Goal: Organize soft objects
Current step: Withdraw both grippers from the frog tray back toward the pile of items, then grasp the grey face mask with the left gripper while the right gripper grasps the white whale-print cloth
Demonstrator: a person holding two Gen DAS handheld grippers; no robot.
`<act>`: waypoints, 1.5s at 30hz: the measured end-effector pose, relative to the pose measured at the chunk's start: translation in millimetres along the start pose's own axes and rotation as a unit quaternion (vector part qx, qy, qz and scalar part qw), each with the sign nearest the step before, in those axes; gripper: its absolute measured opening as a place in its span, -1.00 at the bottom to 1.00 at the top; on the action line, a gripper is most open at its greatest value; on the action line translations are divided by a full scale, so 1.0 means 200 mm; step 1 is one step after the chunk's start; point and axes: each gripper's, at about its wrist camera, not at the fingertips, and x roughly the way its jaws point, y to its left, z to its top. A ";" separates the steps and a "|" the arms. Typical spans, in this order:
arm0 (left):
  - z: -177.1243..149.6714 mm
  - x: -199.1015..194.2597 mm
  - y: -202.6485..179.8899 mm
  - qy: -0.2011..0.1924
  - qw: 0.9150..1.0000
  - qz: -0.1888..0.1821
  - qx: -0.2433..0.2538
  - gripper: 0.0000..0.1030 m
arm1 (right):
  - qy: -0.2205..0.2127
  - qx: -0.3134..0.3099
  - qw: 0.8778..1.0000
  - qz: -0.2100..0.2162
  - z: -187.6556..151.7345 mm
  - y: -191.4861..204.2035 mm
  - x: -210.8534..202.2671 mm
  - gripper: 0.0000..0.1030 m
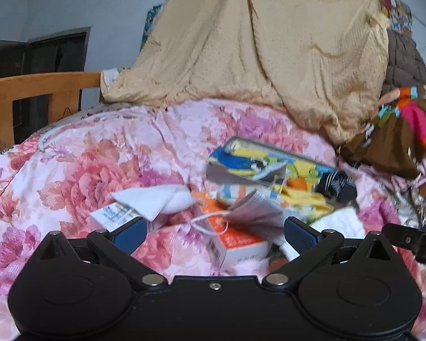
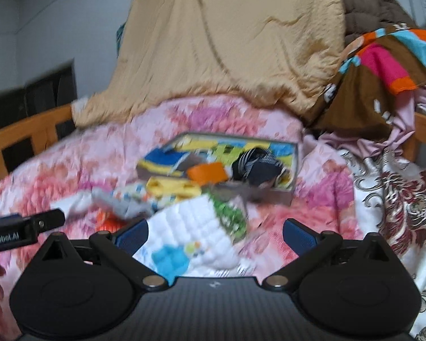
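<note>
Both grippers hover low over the bed's floral quilt (image 1: 71, 176), jaws spread wide, nothing held.

Right gripper (image 2: 215, 234): white quilted cloth (image 2: 190, 227) lies directly ahead, just beyond and partly between the fingers, long axis running from near-left to far-right. Colourful box (image 2: 286, 196) sits further ahead, already holding a dark striped item (image 2: 255, 167) and an orange one.

Left gripper (image 1: 215, 234): an orange-and-white carton (image 1: 235, 241) and a white face mask (image 1: 156, 199) lie closest to it.

Judgement: right gripper is nearer the white cloth; a straight forward reach, then carry to the box beyond. Views are blurred, so finer details are unclear.
</note>
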 end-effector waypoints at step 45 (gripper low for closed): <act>0.00 0.21 -0.04 0.058 0.998 0.020 -0.027 0.98 | 0.092 -0.142 0.986 0.001 -0.17 0.24 0.34 0.99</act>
